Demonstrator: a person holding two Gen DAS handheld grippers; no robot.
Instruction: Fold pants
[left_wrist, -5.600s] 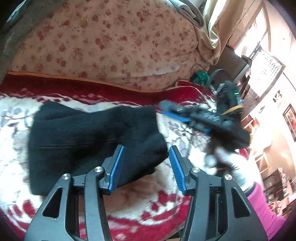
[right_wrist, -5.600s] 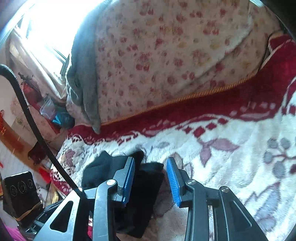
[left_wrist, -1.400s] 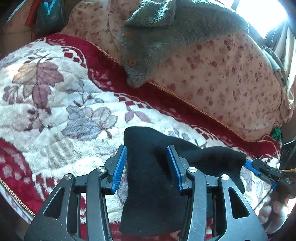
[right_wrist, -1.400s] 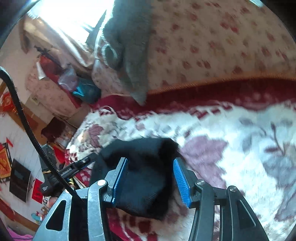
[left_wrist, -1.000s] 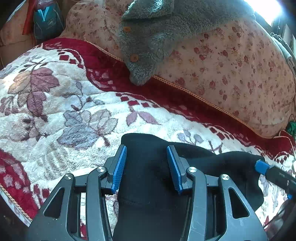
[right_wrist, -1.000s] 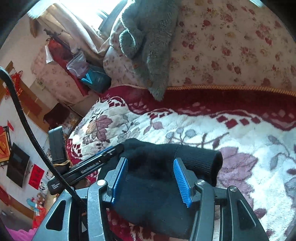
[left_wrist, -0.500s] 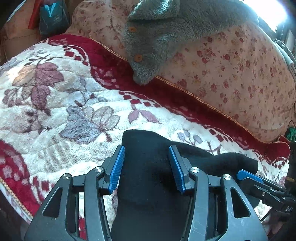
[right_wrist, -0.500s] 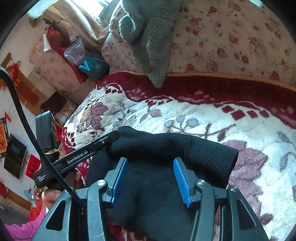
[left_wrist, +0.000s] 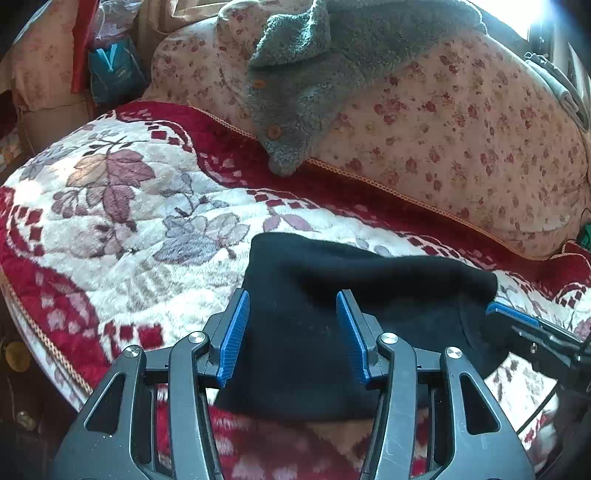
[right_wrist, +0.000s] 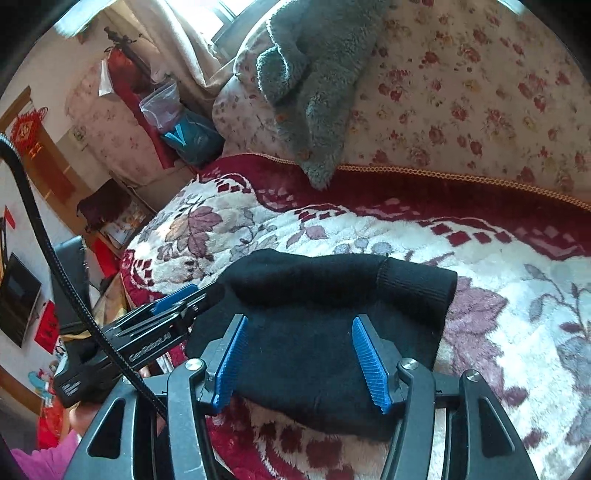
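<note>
— How do the fingers of the left gripper (left_wrist: 291, 332) stand?

— Spread wide, blue pads apart, with nothing between them; they hang over the near part of the black pants (left_wrist: 332, 306).

— And the right gripper (right_wrist: 301, 360)?

— Its fingers are wide apart too, gripping nothing, poised above the same bundle from the other end. In the right wrist view the left gripper's tip touches or sits just beside the cloth's left edge; I cannot tell which.

— Where do the pants lie?

— Folded into a compact dark bundle on the floral blanket (left_wrist: 110, 206) of the bed, ribbed cuff (right_wrist: 417, 288) toward the right.

— Beyond them?

— A rose-patterned quilt (left_wrist: 461, 122) rolled along the back, with a grey fleece garment (left_wrist: 332, 62) draped over it.
</note>
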